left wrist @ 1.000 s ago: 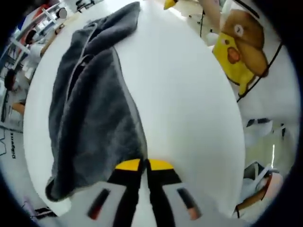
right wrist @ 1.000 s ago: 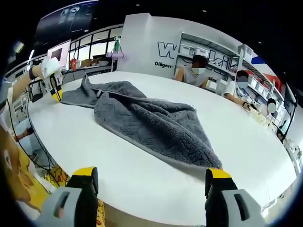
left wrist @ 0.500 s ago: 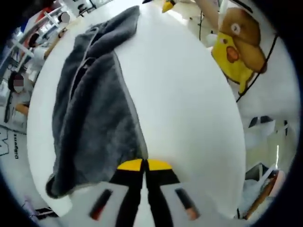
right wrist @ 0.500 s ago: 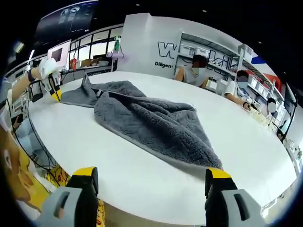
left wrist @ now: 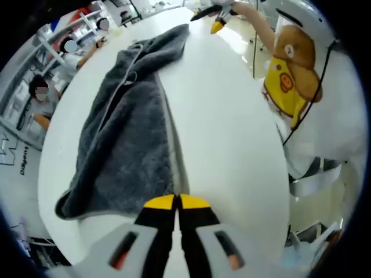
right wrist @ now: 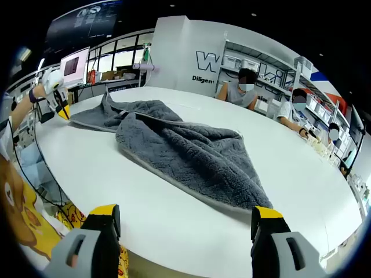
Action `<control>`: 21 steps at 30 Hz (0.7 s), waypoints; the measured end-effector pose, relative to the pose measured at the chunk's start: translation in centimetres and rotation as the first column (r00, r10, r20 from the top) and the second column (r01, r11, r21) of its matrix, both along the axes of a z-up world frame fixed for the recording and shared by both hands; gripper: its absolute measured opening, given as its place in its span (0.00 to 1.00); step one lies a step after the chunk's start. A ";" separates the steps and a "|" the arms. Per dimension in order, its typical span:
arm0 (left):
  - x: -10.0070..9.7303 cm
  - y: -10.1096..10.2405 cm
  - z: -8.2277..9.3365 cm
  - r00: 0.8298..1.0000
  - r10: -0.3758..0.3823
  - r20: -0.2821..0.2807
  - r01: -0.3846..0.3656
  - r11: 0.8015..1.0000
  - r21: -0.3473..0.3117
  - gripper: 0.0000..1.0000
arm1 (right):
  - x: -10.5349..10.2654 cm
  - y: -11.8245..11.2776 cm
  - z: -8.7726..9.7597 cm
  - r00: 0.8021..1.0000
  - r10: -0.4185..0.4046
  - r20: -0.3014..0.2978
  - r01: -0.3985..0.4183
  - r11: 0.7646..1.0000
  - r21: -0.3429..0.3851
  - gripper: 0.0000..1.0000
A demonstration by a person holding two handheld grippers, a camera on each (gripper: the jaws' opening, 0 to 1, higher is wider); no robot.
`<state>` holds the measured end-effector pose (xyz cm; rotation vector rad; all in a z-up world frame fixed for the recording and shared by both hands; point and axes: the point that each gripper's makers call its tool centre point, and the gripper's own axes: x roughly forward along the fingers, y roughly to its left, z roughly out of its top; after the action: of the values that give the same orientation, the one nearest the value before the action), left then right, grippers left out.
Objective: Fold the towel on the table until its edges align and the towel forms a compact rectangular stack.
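Observation:
A grey towel (right wrist: 185,147) lies crumpled and partly doubled over on the white round table (right wrist: 81,168). In the left gripper view the towel (left wrist: 127,139) stretches away from me, and its pale hemmed edge runs straight into my left gripper (left wrist: 177,202), which is shut on that corner. In the right gripper view the left gripper (right wrist: 62,110) shows small at the far left, held by a hand at the towel's far corner. My right gripper (right wrist: 185,223) hovers open at the near table edge, short of the towel's nearest corner (right wrist: 261,202). Its yellow tip (left wrist: 218,25) shows beyond the towel's far end.
A person in a yellow apron with a bear print (left wrist: 290,81) stands along the table's side. Several people (right wrist: 240,90) sit at the far side of the table before shelves. Bare tabletop (left wrist: 232,133) lies beside the towel.
The left gripper has drawn its corner back, so the towel lies longer and straighter. The right gripper has stayed open in place.

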<state>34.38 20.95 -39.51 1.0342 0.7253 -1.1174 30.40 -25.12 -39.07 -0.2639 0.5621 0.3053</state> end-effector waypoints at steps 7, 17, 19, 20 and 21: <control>-0.8 2.0 0.5 0.998 0.061 0.022 -0.060 0.998 -0.035 0.03 | 0.2 0.7 0.0 1.000 0.021 -0.004 -0.021 1.000 -0.006 0.98; -1.9 4.2 0.8 0.992 0.128 0.022 -0.127 0.990 -0.060 0.03 | 0.3 1.1 0.0 0.999 0.032 -0.005 -0.032 0.999 -0.009 0.98; -2.2 4.5 0.8 0.990 0.137 0.019 -0.136 0.989 -0.062 0.03 | 0.3 1.1 0.1 0.999 0.035 -0.004 -0.035 0.999 -0.008 0.98; -2.2 4.6 0.7 0.990 0.142 0.021 -0.141 0.988 -0.061 0.03 | 0.3 1.2 0.1 0.999 0.036 -0.003 -0.036 0.999 -0.009 0.98; -2.3 4.9 0.7 0.988 0.150 0.021 -0.149 0.987 -0.057 0.03 | 0.3 1.2 0.1 0.999 0.036 -0.003 -0.036 0.999 -0.009 0.98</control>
<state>32.05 25.84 -38.83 0.9305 0.7360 -0.9882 30.67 -23.95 -39.01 -0.2827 0.5624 0.3385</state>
